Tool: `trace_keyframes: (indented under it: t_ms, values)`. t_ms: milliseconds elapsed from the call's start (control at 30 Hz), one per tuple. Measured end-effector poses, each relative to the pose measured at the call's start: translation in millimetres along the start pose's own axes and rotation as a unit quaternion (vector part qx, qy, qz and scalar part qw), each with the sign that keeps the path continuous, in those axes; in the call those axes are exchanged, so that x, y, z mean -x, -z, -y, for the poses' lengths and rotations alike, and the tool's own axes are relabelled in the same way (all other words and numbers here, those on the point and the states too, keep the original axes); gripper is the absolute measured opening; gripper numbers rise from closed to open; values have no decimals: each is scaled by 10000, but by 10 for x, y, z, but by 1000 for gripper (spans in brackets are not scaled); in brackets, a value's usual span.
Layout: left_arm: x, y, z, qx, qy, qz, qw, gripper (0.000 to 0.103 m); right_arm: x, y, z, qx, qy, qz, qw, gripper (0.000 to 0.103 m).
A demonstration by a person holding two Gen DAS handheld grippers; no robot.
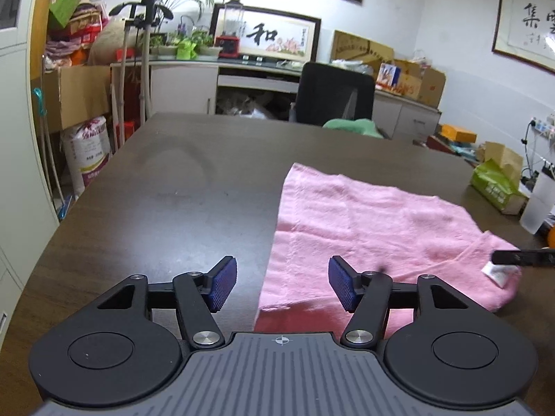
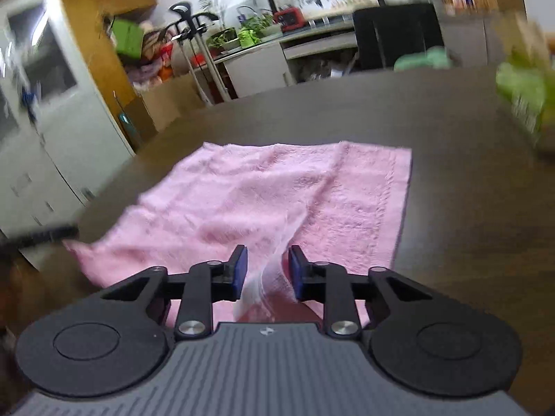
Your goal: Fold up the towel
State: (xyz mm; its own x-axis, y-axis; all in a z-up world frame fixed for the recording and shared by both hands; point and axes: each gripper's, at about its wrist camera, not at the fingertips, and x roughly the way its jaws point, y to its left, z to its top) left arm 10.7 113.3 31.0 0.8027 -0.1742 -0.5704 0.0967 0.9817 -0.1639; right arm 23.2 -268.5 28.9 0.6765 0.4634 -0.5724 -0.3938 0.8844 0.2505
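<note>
Towel (image 1: 374, 228) first — pink terry, spread on the dark wooden table (image 1: 180, 180), its near right corner lifted into a ridge. That ridge rises between the pads of the right gripper (image 2: 267, 272), whose jaws stand narrow around the cloth, though blur hides whether they truly press it; likely a pinch for carrying the corner over. Left gripper (image 1: 282, 286) hovers over the towel's near left edge with jaws spread and nothing between them — seemingly poised to take its own corner. A green packet (image 1: 496, 187) sits well apart.
</note>
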Motion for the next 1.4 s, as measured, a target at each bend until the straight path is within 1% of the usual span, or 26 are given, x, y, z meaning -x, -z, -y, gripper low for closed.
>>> trace_keyframes:
  t_ms: [67,200,333,500,700,767,867,933,967,1000,1100,1300,1400]
  values:
    - [-26,14,-42,34,-7,-35,10000,67,142,77,-85,215,86,133,9996,22]
    - [-82,54,-113,149,109,-174,9997,68,336,187,-132,259,89,284,9992,20]
    - [-36,110,-172,176,297,-182,9992,69,378,283,-132,197,101,351,9991,19]
    - [-1,131,-167,116,352,-178,9992,69,309,298,-81,47,-11,313,9995,19]
    - [31,208,-60,-228,229,-62,9995,69,244,284,-88,62,-54,269,9996,25]
    - [35,228,-50,-270,239,-66,9993,69,219,274,-82,41,-55,246,9997,26]
    - [84,259,-52,-355,353,-27,9987,70,184,252,-58,-27,-44,232,9997,30]
    - [130,269,-68,-384,476,19,9981,71,171,237,-31,-130,-54,249,9996,40]
    - [152,275,-73,-403,560,41,9976,72,165,232,-22,-173,-73,251,9995,43]
    - [173,282,-78,-422,645,63,9970,72,161,228,-16,-204,-105,267,9994,49]
    - [210,315,-58,-541,848,94,9949,73,147,230,-40,-168,-105,278,9994,50]
    - [180,328,16,-739,928,82,9929,73,98,209,-69,-197,-130,258,9994,55]
    - [145,315,44,-792,987,65,9919,75,66,160,-49,-273,-190,225,9992,55]
